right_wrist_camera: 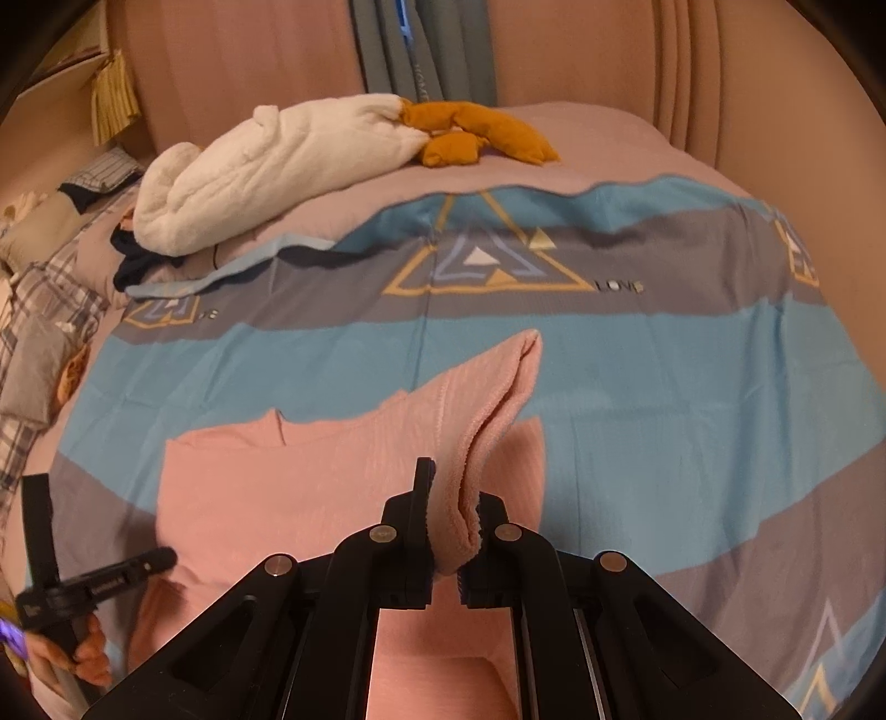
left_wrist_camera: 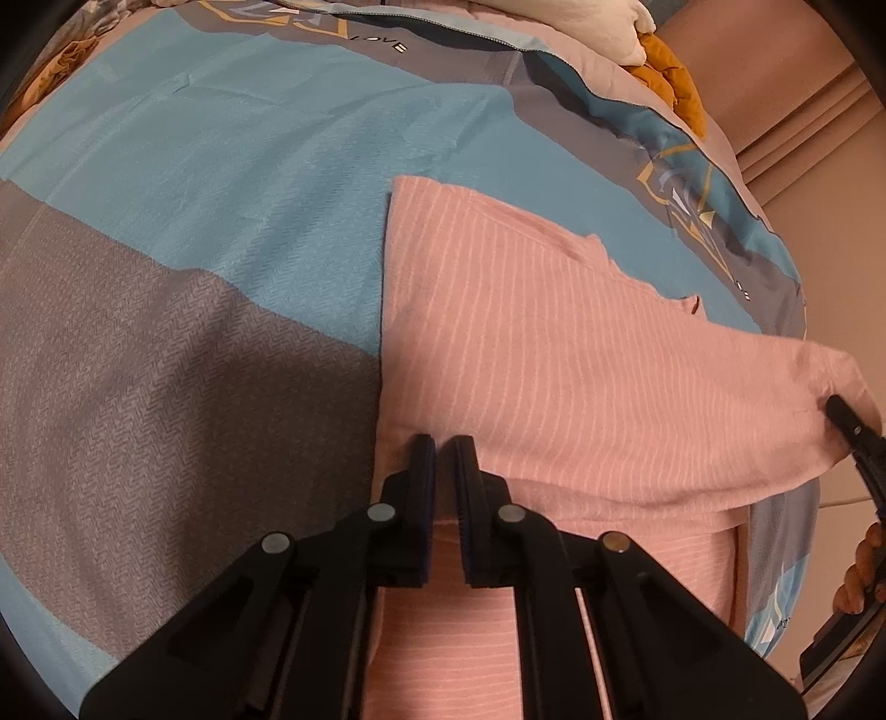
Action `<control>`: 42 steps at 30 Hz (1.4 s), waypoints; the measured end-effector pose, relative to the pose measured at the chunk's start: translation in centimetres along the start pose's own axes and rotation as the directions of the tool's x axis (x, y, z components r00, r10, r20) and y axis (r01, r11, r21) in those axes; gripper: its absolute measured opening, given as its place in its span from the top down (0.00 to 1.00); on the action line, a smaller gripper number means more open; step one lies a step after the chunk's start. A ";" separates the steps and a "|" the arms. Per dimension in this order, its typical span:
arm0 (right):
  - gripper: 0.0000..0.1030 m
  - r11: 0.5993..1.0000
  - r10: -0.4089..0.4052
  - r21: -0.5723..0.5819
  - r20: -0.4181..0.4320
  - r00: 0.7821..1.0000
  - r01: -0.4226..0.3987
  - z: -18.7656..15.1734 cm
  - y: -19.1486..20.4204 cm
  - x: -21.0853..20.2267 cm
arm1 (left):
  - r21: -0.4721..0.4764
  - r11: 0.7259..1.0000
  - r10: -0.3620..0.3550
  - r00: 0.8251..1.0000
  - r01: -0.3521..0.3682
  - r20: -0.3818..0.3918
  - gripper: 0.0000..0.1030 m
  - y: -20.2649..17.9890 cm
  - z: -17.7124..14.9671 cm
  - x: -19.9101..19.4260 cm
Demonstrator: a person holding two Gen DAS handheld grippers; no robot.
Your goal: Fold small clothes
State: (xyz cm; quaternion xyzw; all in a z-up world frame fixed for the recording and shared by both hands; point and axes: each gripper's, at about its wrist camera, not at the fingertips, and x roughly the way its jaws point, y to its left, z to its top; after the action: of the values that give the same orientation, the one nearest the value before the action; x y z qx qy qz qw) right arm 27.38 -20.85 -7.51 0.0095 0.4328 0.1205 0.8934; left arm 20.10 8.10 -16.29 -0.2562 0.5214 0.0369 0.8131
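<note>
A pink striped garment lies on the blue and grey bedsheet. My left gripper is shut on the garment's near left edge, and it shows at the left of the right wrist view. My right gripper is shut on a bunched fold of the pink garment and holds it raised off the bed. In the left wrist view the right gripper grips the garment's right edge.
A white fluffy garment and an orange cloth lie at the far end of the bed. Plaid bedding and pillows sit at the left. Curtains hang behind the bed.
</note>
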 end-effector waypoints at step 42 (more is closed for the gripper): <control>0.92 0.966 0.119 0.244 -0.155 0.981 -0.079 -4.5 -5.6 4.5 | -0.008 1.000 -0.009 0.999 0.009 0.037 0.93 0.8 -1.7 -1.1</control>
State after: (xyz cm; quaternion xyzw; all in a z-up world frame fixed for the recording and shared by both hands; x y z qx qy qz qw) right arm 27.72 -25.67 -14.43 0.1275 0.5171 0.1130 0.8388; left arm 17.92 8.21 -16.19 -0.2612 0.5049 0.0402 0.8218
